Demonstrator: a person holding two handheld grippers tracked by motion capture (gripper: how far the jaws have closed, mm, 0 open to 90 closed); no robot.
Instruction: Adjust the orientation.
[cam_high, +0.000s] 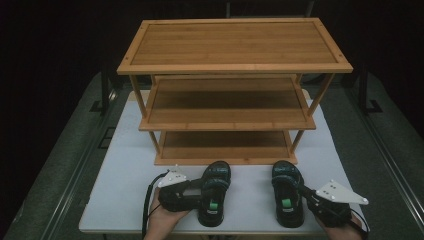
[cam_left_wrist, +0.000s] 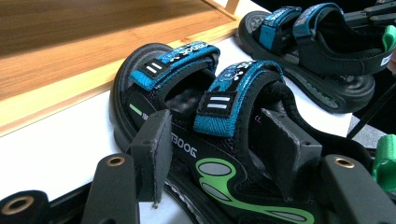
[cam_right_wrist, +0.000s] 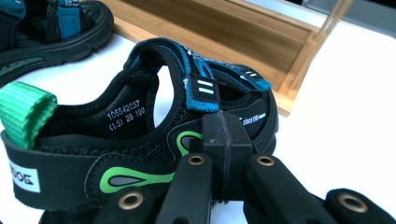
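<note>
At the near edge of the desk (cam_high: 125, 200) we hold a gripper in each hand. Our left gripper (cam_high: 186, 196) sits against the outer side of the left sandal (cam_high: 214, 192), and in the left gripper view its jaws stand half open on either side of the sandal's heel part; whether the pads press it we cannot tell. The left sandal (cam_left_wrist: 205, 140) is black with blue straps and green marks on its side, and it rests flat on the white desk with its toe toward the rack. Our right gripper (cam_high: 307, 192) lies just beside the right sandal (cam_high: 287, 197), on its outer side near the heel. In the right gripper view its jaws are closed together, pad against pad, with nothing between them, right at the sandal's (cam_right_wrist: 140, 135) black side wall. The two sandals stand side by side, apart from each other. Just beyond their toes stands a wooden shoe rack (cam_high: 225, 115) with three shelves.
</note>
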